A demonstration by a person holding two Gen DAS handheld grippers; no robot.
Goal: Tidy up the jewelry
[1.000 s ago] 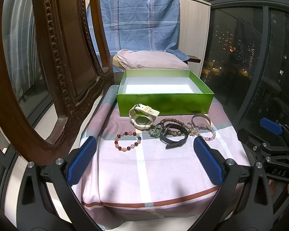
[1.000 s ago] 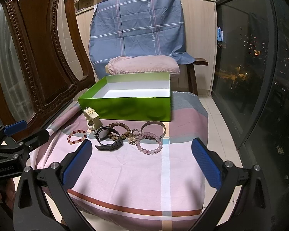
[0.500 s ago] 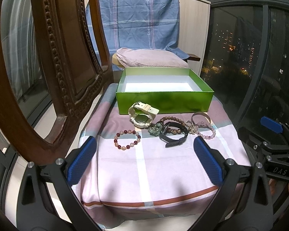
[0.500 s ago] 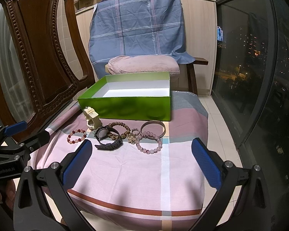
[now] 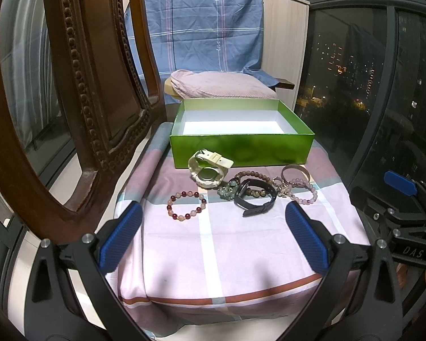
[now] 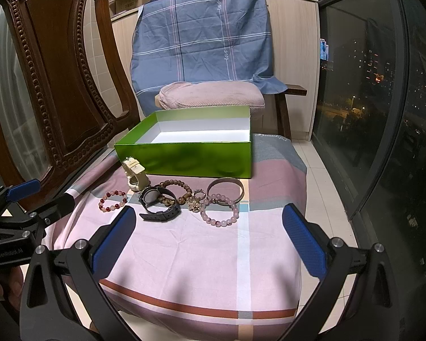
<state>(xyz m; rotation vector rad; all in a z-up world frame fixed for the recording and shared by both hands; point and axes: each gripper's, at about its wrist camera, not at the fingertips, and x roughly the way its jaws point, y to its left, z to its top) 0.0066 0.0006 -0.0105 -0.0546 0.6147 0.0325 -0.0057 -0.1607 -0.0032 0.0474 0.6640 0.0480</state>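
Observation:
An open green box (image 5: pixel 241 147) (image 6: pixel 184 156) with a white inside stands on a pink checked cloth. In front of it lie a cream watch (image 5: pixel 208 169) (image 6: pixel 135 174), a red-and-pink bead bracelet (image 5: pixel 187 205) (image 6: pixel 112 200), a black watch (image 5: pixel 254 196) (image 6: pixel 159 203), a brown bead bracelet (image 5: pixel 252 176) (image 6: pixel 176 189), a pale pink bead bracelet (image 5: pixel 304 191) (image 6: pixel 219 209) and a metal bangle (image 5: pixel 294 172) (image 6: pixel 225 189). My left gripper (image 5: pixel 213 237) is open, low over the cloth's near edge, short of the jewelry. My right gripper (image 6: pixel 208 240) is open too, nothing between its fingers.
A carved wooden chair back (image 5: pixel 79 85) (image 6: pixel 59 79) rises close on the left. Behind the box is a pink cushion (image 5: pixel 221 88) and a blue checked cloth (image 6: pixel 201 42) over a chair. Dark window glass (image 6: pixel 383 99) runs along the right.
The left view has crept slightly forward and left, the chair back looming larger. The right view is almost unchanged. Both grippers stay open and the jewelry has not moved.

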